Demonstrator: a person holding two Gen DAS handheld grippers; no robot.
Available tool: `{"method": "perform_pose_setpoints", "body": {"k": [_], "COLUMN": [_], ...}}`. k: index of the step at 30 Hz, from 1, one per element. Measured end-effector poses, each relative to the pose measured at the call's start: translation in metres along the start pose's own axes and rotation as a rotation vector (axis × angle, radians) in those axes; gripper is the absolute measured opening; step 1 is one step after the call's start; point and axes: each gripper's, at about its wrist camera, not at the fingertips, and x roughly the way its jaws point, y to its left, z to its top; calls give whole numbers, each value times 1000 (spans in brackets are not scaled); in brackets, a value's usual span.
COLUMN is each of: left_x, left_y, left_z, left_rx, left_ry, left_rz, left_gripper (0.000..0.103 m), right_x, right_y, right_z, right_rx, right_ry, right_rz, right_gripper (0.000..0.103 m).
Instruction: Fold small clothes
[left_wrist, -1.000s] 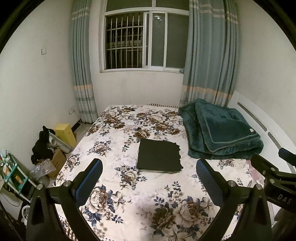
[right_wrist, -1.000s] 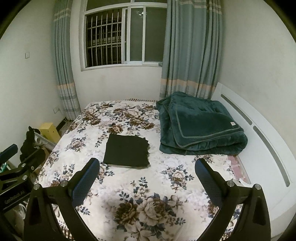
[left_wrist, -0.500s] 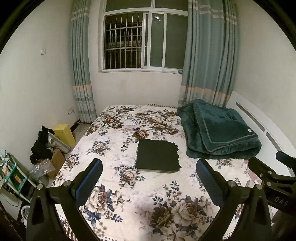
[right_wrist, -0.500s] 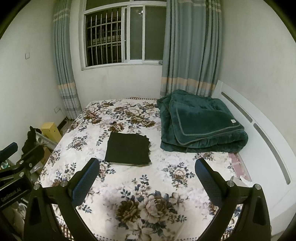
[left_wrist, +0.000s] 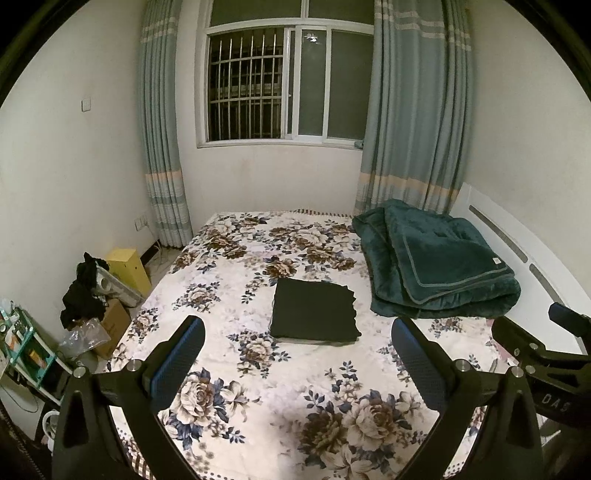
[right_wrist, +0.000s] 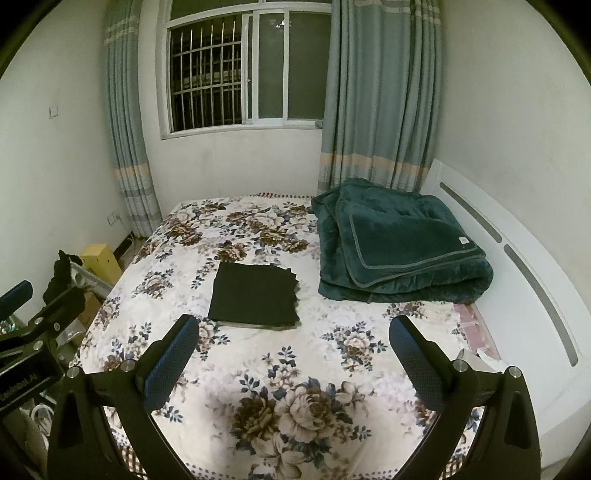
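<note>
The dark garment (left_wrist: 314, 310) lies flat on the floral bed (left_wrist: 258, 398), already squared into a tidy rectangle, near the bed's middle and at about twelve o'clock from my left gripper (left_wrist: 297, 354). From my right gripper (right_wrist: 293, 349) it lies at roughly eleven o'clock. Both tools hang over the near end of the bed, well apart from the cloth, each with its fingers spread wide and nothing between them. The folded green blanket (left_wrist: 439, 266) is bunched at about two o'clock, just beside the garment's right edge.

To my eye the fold looks finished, or close to it. The risk now is undoing it: if I reach in and one pad catches only the top layer, the stack could peel open. The right-hand edge looks slightly ragged, layers stepping out, so a careless nudge there may fan them. And the soft bedding could give under pressure, so a push would wrinkle the cloth.
</note>
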Motion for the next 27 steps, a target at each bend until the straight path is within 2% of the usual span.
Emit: {"method": "perform_pose_setpoints", "body": {"k": [27], "left_x": [-6], "left_y": [3], "left_z": [3], "left_rx": [7], "left_ry": [-17], "left_rz": [8], "left_gripper": [103], "right_x": [-7], "right_y": [-2], "right_z": [-3], "right_rx": [7], "right_ry": [-1], "right_rz": [0], "right_gripper": [103]}}
